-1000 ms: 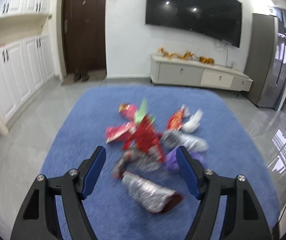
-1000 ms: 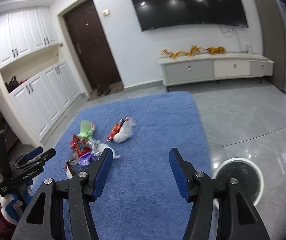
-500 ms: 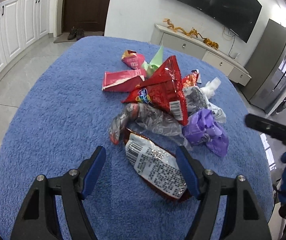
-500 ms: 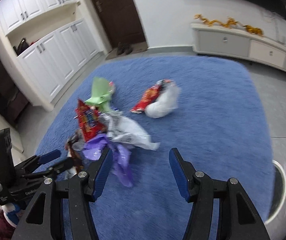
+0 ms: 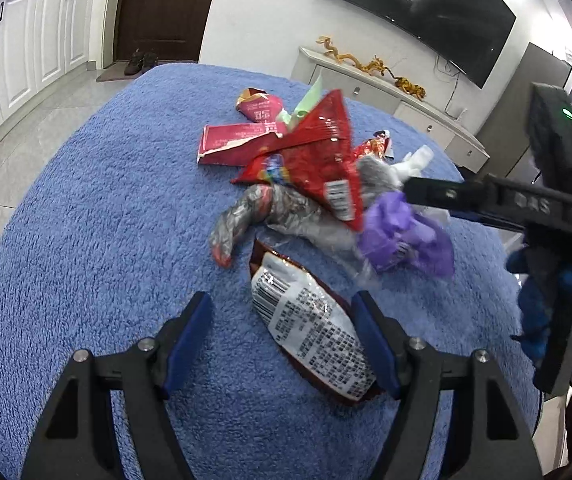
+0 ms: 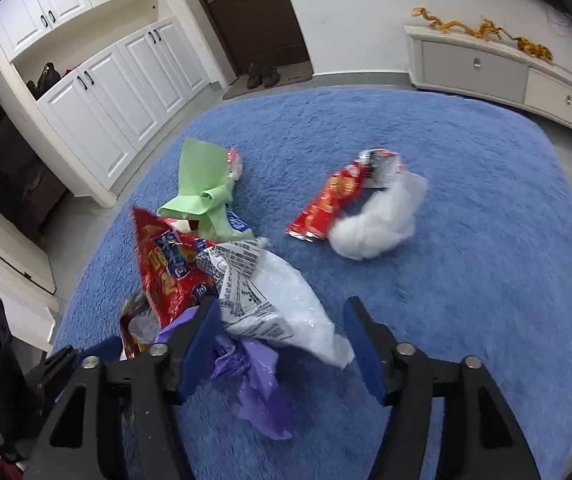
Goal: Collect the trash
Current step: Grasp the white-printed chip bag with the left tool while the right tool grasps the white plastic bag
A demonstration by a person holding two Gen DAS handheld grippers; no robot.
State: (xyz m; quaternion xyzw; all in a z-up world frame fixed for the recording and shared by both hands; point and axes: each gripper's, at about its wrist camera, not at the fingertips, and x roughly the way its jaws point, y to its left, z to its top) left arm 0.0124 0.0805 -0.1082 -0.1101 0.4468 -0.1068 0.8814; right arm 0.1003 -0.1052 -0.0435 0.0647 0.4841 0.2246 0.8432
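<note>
A pile of trash lies on a blue rug (image 5: 86,220). In it are a red triangular chip bag (image 5: 309,160), a silver wrapper (image 5: 254,212), a purple wrapper (image 5: 401,232) and a torn red box (image 5: 234,144). My left gripper (image 5: 282,336) is open just above the rug. A dark red packet with a white barcode label (image 5: 309,332) lies between its fingers, untouched by the pads. My right gripper (image 6: 284,344) hangs over the pile's other side with its jaws opening. The purple wrapper (image 6: 254,380) and a clear printed bag (image 6: 270,296) lie between its jaws, ungripped.
A red snack wrapper (image 6: 329,200) and a crumpled white bag (image 6: 377,220) lie apart from the pile, with green paper (image 6: 202,188) at its far end. Grey tile floor surrounds the rug. White cupboards (image 6: 126,80), a dark door and a low TV cabinet (image 6: 485,68) line the walls.
Both grippers have sunk toward the rug. The right one swung left from bare rug to over the pile, and its jaws have widened. The left one now straddles the labelled packet.
</note>
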